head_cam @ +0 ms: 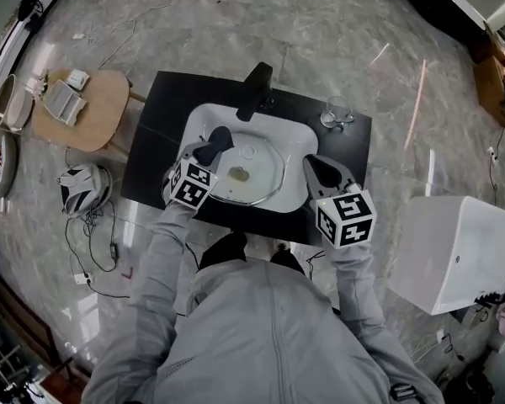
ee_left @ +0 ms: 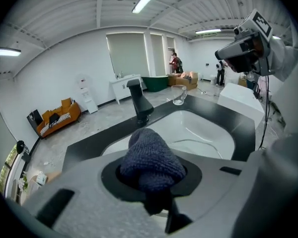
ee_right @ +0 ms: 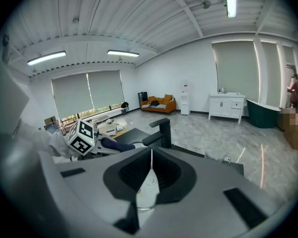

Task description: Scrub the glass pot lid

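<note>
Over at the far left, a round wooden stool [head_cam: 88,108] stands on the marble floor with some small white things [head_cam: 65,99] on top, and a tangle of cables [head_cam: 82,188] lies on the floor below it. Next comes the black counter [head_cam: 164,108], with a white sink [head_cam: 299,146] set into it and a black faucet [head_cam: 257,87] [ee_left: 139,103] [ee_right: 161,130] at its back edge.

A person in a grey jacket stands at the counter's near side with both arms forward. The left gripper [head_cam: 210,147] [ee_left: 154,180] reaches over the sink's left rim, and its jaws are clamped on a dark blue knitted cloth [head_cam: 222,135] [ee_left: 151,157]. The cloth bulges out past the jaw tips. It hangs over the left edge of the glass lid [head_cam: 261,162], but I cannot tell if the two touch.

The lid lies flat in the sink basin, filling most of it, with a small brownish knob [head_cam: 240,173] near its middle.

The right gripper [head_cam: 324,168] [ee_right: 150,170] is held over the sink's right rim, just beside the lid, and points toward the back of the counter. Its jaws are pressed together with nothing between them.

A drinking glass [head_cam: 337,112] [ee_left: 178,94] stands on the counter's back right corner, well apart from both grippers. Farther right, a thin pink stick [head_cam: 419,103] lies on the floor, and a white box [head_cam: 454,251] sits near the person's right side.
</note>
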Demonstrator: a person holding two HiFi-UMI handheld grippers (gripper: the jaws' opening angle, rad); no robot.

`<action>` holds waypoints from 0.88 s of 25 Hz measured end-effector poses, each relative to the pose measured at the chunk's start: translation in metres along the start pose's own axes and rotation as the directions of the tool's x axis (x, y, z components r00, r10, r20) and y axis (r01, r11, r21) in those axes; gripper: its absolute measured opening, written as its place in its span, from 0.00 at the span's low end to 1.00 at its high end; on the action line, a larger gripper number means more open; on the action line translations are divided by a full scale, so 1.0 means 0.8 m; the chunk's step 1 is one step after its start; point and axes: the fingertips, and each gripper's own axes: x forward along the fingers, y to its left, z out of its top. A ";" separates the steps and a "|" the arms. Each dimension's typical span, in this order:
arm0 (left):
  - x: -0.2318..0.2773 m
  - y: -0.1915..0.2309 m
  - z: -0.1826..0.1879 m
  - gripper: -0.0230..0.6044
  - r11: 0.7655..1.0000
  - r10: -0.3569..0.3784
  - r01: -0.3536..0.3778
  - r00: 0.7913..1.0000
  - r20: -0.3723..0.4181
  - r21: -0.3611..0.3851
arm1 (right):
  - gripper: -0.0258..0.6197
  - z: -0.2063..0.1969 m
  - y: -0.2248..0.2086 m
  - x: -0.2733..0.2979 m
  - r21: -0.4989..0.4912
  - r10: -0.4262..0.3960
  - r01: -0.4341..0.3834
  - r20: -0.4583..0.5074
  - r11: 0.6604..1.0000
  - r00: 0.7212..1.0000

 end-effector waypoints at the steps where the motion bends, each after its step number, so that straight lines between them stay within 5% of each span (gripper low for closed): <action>1: 0.011 0.004 -0.005 0.17 1.000 -0.013 0.013 1.000 -0.012 0.010 | 0.09 -0.004 0.000 0.006 0.009 -0.010 0.010 -0.005 1.000 1.000; 12: 0.126 0.016 -0.054 0.17 0.974 -0.163 0.188 0.970 -0.178 0.129 | 0.09 -0.043 0.002 0.053 0.108 -0.115 0.122 -0.068 0.987 0.991; 22: 0.201 -0.007 -0.112 0.17 0.934 -0.234 0.316 0.896 -0.378 0.170 | 0.09 -0.070 -0.008 0.046 0.143 -0.165 0.183 -0.127 0.973 0.978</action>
